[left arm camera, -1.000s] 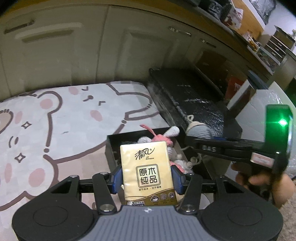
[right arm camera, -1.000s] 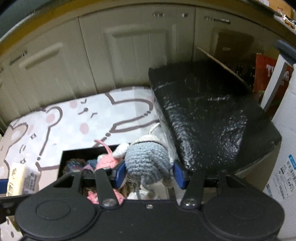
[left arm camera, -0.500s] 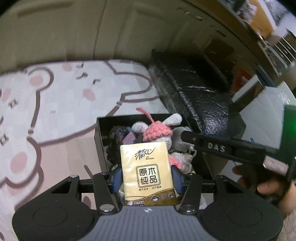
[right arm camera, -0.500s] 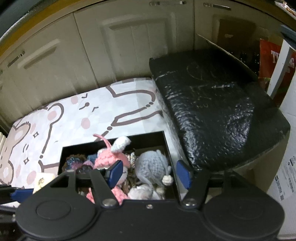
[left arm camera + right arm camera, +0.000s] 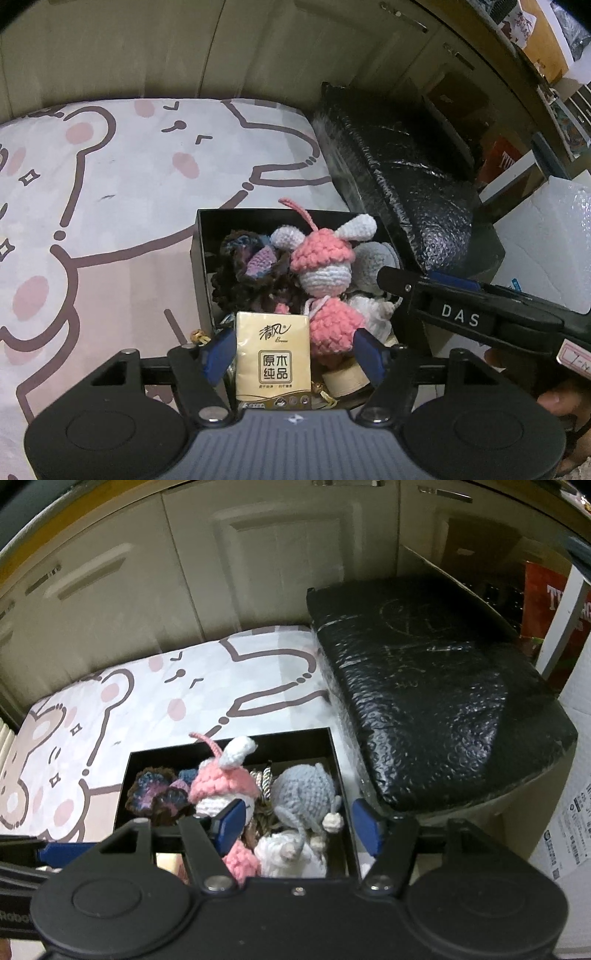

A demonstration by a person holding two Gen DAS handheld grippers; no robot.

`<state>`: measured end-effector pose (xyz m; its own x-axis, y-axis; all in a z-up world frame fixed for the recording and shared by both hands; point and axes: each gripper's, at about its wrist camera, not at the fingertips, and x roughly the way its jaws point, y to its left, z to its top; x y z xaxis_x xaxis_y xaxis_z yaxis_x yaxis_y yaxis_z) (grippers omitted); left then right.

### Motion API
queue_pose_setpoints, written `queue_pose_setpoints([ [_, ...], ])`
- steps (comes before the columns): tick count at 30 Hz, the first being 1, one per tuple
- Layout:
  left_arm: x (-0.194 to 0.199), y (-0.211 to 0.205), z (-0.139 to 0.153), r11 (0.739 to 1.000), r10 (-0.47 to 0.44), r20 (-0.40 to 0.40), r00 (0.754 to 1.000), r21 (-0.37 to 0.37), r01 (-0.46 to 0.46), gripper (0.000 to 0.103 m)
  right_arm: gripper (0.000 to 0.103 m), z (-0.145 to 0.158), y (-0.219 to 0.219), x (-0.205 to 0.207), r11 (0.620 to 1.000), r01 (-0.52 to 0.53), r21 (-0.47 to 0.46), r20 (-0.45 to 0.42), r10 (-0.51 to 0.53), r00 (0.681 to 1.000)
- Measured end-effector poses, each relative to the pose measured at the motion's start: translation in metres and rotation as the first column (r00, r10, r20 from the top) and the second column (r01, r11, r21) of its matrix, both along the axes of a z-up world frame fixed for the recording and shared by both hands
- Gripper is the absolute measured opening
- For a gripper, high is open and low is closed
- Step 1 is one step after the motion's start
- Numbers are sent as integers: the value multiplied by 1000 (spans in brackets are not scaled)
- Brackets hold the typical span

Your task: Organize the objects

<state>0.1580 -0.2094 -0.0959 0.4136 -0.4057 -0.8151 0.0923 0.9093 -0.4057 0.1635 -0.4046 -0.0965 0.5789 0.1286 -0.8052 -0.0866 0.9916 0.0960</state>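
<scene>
A yellow tissue pack [image 5: 272, 360] stands upright over the near end of the black box [image 5: 199, 258]. My left gripper [image 5: 293, 355] has its jaws opening around it; the right pad is clear of the pack. The box holds a pink crochet rabbit [image 5: 321, 254], a dark crochet flower [image 5: 240, 266] and a grey crochet toy [image 5: 304, 790]. My right gripper [image 5: 297, 825] is open just above the box [image 5: 229, 744], over the grey toy and a white toy [image 5: 288, 856], with nothing pressed between its pads.
The box sits on a bear-print mat [image 5: 147, 184] in front of cream cabinet doors [image 5: 280, 554]. A black bubble-wrapped parcel [image 5: 424, 683] lies right beside the box. A white carton [image 5: 546, 240] stands further right.
The right gripper let go of the grey toy, which now lies in the box. The left gripper came down over the box and its jaws spread off the tissue pack.
</scene>
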Motion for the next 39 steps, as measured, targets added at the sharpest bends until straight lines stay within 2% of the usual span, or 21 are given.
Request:
queue_pose_setpoints([
  [10,-7,6,8,1000,10,19,1000,16,-11,70,68,11,-2,-9,1000,11,4,15,-11,1000],
  [17,-16,17,20,999,39,47,998,33,-41,71,76,27,0,-24,1000,11,-3,35,-11,999],
  [22,-24,25,31,996,56,71,996,69,-60,80,81,39,7,-36,1000,5,-30,45,-4,999],
  [25,-30,31,38,993,65,87,994,95,-73,87,88,48,7,-44,1000,10,-21,50,-9,999],
  [26,-32,32,41,991,67,92,994,106,-77,89,94,51,7,-46,1000,6,-21,50,-5,999],
  [27,-34,35,44,989,71,98,993,120,-83,94,96,53,7,-48,1000,4,-27,54,-3,999],
  [29,-38,39,49,986,76,110,991,140,-91,98,97,58,7,-53,999,14,-43,59,-12,998],
  [39,-66,51,75,974,58,162,985,208,-92,102,100,85,13,-92,998,-12,-58,75,17,997],
])
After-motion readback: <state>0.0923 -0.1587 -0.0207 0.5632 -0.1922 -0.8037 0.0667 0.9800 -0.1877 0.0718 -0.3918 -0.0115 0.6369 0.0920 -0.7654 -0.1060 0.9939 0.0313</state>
